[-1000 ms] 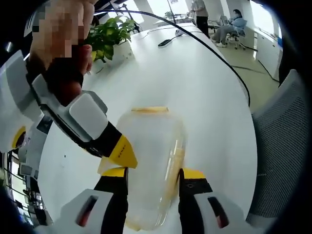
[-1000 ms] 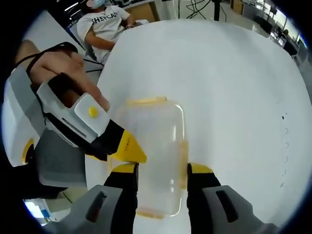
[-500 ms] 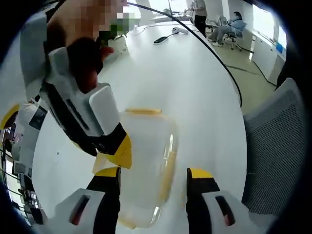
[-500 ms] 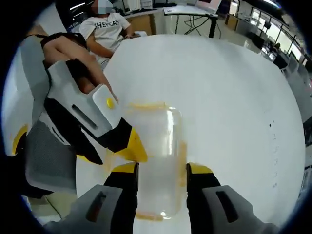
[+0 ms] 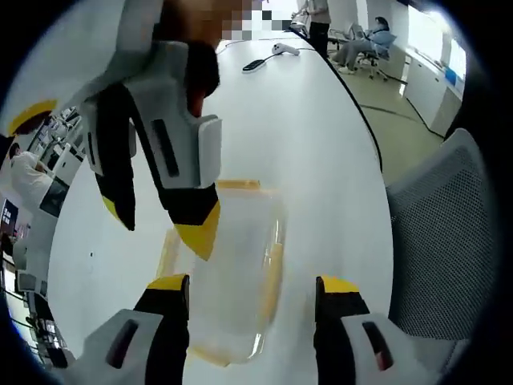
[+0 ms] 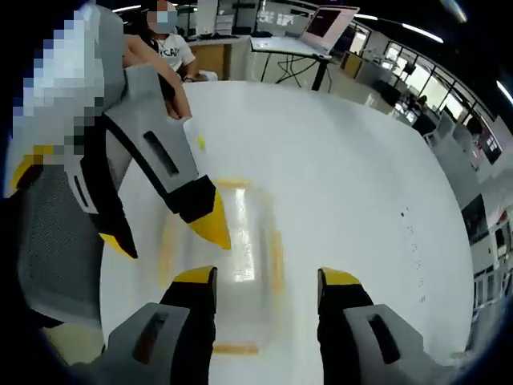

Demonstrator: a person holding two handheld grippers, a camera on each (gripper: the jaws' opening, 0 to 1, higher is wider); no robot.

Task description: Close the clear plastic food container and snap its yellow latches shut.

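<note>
**Container ahead, long axis along your jaws**

The clear container (image 5: pixel 228 273) lies on the white table (image 5: pixel 321 160), lengthwise away from you. Your left gripper (image 5: pixel 252 293) and right gripper (image 6: pixel 267 285) both stand wide open, empty, straddling it from opposite ends. A yellow side latch (image 5: pixel 272 269) sits nearest your left gripper's right jaw.

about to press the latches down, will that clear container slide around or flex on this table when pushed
The clear container looks empty, so it is probably light. The white table is smooth and glossy, so a sideways push may well slide it. Its thin plastic walls could flex a little; the yellow latches likely hinge stiffly.
</note>
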